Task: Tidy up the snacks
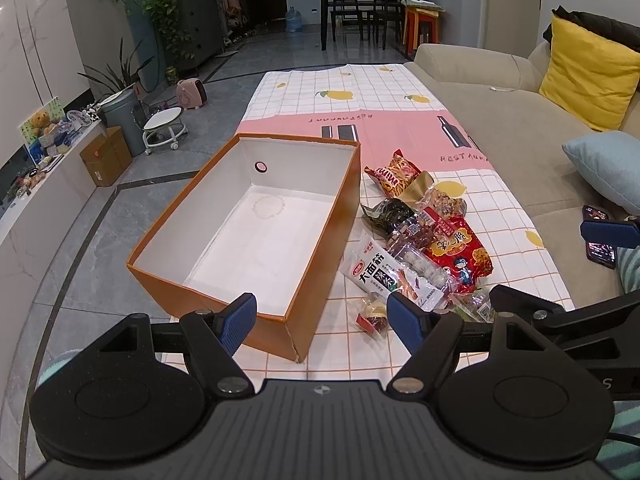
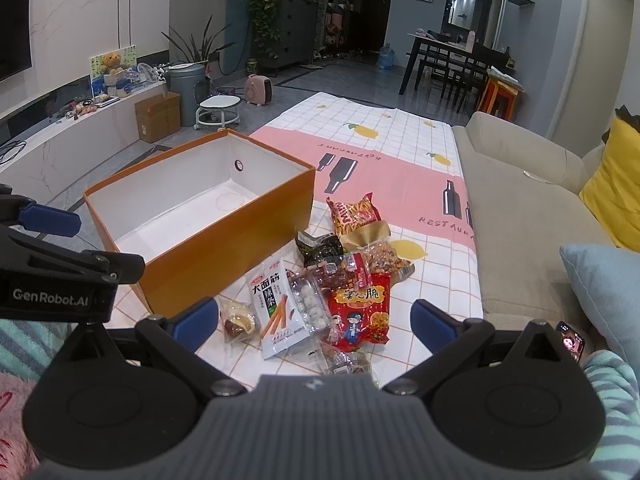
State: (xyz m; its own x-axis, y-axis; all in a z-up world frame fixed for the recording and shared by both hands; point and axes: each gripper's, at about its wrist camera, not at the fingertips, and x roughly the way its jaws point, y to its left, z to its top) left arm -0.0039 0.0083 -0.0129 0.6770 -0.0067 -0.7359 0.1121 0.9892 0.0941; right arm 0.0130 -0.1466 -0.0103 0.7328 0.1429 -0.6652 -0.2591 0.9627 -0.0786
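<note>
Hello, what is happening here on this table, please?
A person holds a claw in each hand above a table covered with a checked cloth. An open orange box stands on it, with nothing inside yet. Beside it lies a pile of snack packets, including a white packet and a red bag. The left claw and the right claw are both open and hold nothing.

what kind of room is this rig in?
Most likely a home living room: a beige sofa with cushions beside the cloth-covered table, potted plants, and a dining table further back.
</note>
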